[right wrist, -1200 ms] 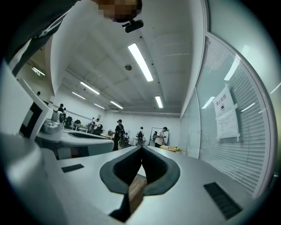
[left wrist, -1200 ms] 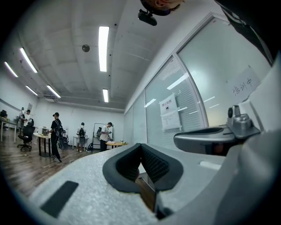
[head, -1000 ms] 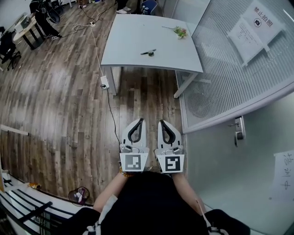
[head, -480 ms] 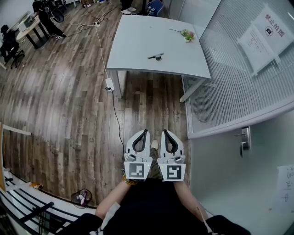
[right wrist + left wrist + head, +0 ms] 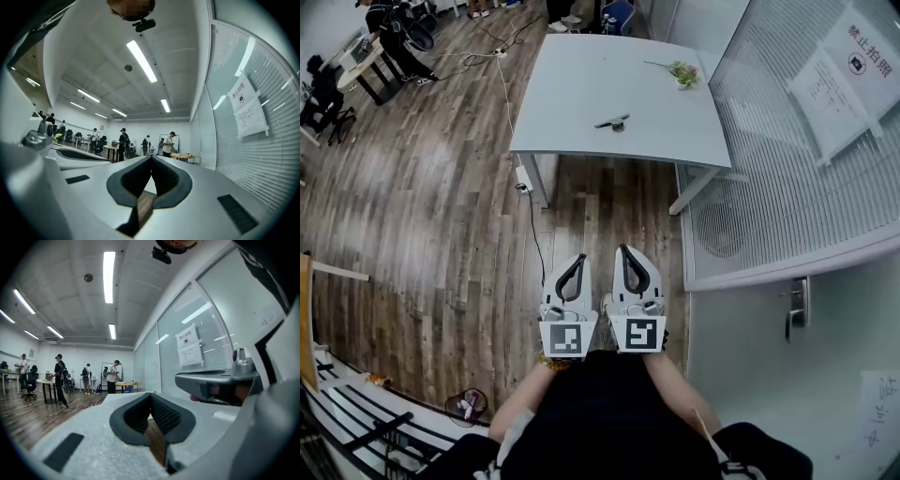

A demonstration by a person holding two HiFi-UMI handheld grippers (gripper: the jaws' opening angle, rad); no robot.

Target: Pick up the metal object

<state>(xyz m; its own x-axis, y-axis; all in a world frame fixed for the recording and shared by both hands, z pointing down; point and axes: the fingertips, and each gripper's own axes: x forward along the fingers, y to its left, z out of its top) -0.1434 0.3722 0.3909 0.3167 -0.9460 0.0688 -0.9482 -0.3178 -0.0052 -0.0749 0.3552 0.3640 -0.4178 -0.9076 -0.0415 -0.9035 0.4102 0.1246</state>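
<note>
Both tools are carried low and close to the person's body, side by side and pointing level toward the white tabletop (image 5: pixel 581 84). This looks like a walking-up posture, not a reach. The left hand-held gripper (image 5: pixel 580 257) has its jaws closed together with nothing between them; its own view shows the dark pads (image 5: pixel 161 413) meeting at a seam, with only wooden floor (image 5: pixel 441 216) behind. The right hand-held gripper (image 5: pixel 624 249) is likewise closed and empty, its pads (image 5: pixel 164 176) pressed tip to tip. Keeping them closed probably just suits carrying; I judge they need to open before any grasp.

The metal object (image 5: pixel 612 121) lies flat on the tabletop, closer to its near edge than its far edge and roughly midway along that edge. It is a slim dark piece, too small here to tell its kind. A flower sprig (image 5: pixel 682 73) lies apart from it toward the far right corner. The object is well apart from both grippers, straight ahead of them across a stretch of floor, slightly nearer the right one's line, so the approach is not yet done
</note>
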